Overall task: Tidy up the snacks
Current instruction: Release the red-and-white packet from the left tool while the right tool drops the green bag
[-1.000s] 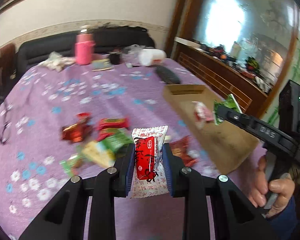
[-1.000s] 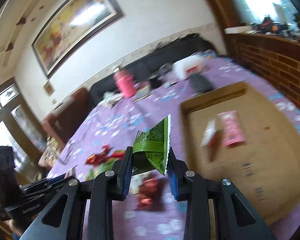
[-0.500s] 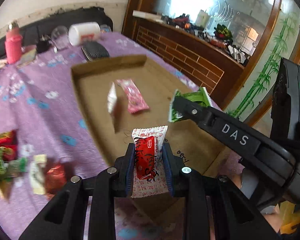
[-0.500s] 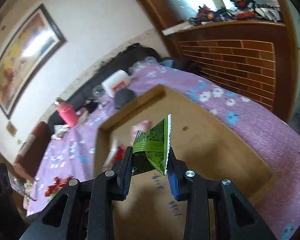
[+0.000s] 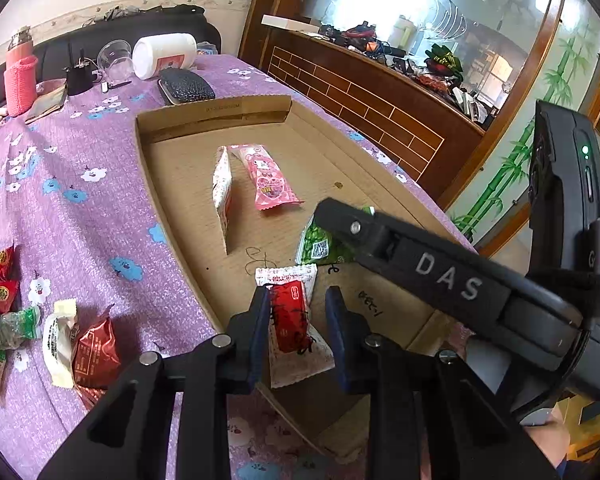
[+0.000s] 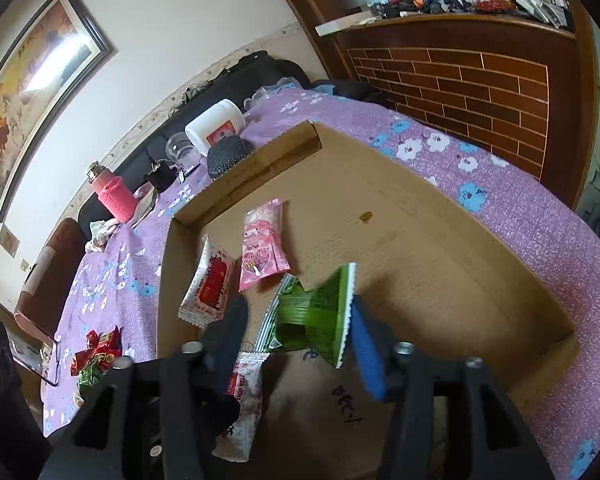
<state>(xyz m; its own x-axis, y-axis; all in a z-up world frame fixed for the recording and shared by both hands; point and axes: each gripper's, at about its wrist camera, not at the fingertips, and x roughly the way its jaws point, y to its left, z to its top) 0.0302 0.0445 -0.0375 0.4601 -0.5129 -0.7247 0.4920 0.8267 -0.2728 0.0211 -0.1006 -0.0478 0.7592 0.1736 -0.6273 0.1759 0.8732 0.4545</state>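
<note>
Nearest in the left wrist view, the left tool (image 5: 298, 334) stands narrow over the near edge of the shallow cardboard tray (image 5: 180, 184). A white snack packet with a red label (image 5: 294, 324) stands between its blue pads; the left pad lies against it, a slim gap shows at the right pad, so a firm grip cannot be told.

Just past it, the right tool (image 6: 300, 344) has just been opening, and its jaws now stand wide. The green snack packet (image 6: 320, 312) sits tilted between them, its serrated edge close beside the blue right pad, its lower end over the tray floor. Whether it touches the pad cannot be told.

Farther in on the tray floor lie a second white-and-red packet (image 6: 210, 284) and, just beside it, a pink packet (image 6: 262, 248).

Left of the tray, on the purple flowered cloth (image 5: 80, 216) of the bench, loose snacks (image 5: 76, 344) in red, green and white wrappers lie in a cluster.

At the far end of the bench stand a dark pouch (image 5: 186, 86) just behind the tray wall, a white jar on its side (image 5: 164, 54), a clear cup (image 5: 114, 56) and a pink bottle (image 5: 20, 76).
</note>
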